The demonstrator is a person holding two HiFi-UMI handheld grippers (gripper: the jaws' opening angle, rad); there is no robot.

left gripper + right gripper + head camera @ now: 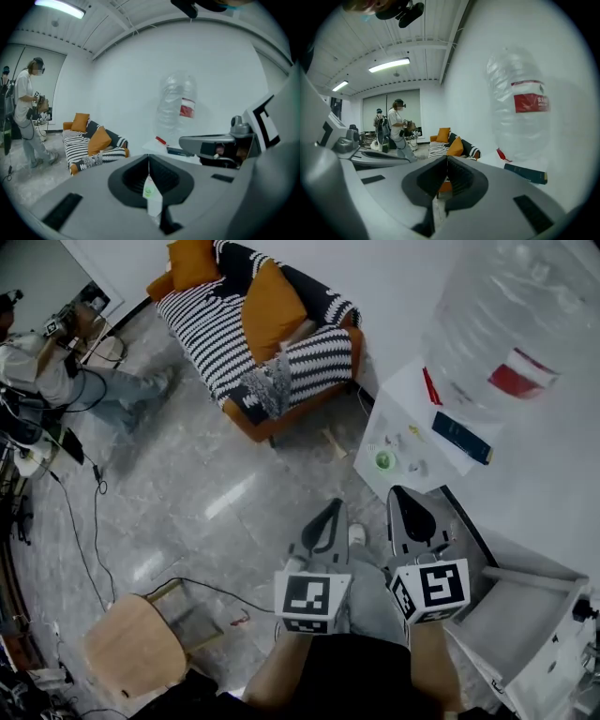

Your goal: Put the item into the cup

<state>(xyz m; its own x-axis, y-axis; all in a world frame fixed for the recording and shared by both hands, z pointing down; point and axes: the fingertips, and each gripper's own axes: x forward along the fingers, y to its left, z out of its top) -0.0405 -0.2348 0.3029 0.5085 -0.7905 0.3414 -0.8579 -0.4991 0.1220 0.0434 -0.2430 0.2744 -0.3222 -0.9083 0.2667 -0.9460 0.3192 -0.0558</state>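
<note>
Head view: green cup (382, 460) on table (400, 407) (contents unclear); L gripper (334, 507), R gripper (401, 493) both closed, empty.

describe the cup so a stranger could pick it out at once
Find the clear water bottle with a red label, standing on a white table. At the table's near corner sits the cup, the only round green thing, apart from the dark blue book.
</note>
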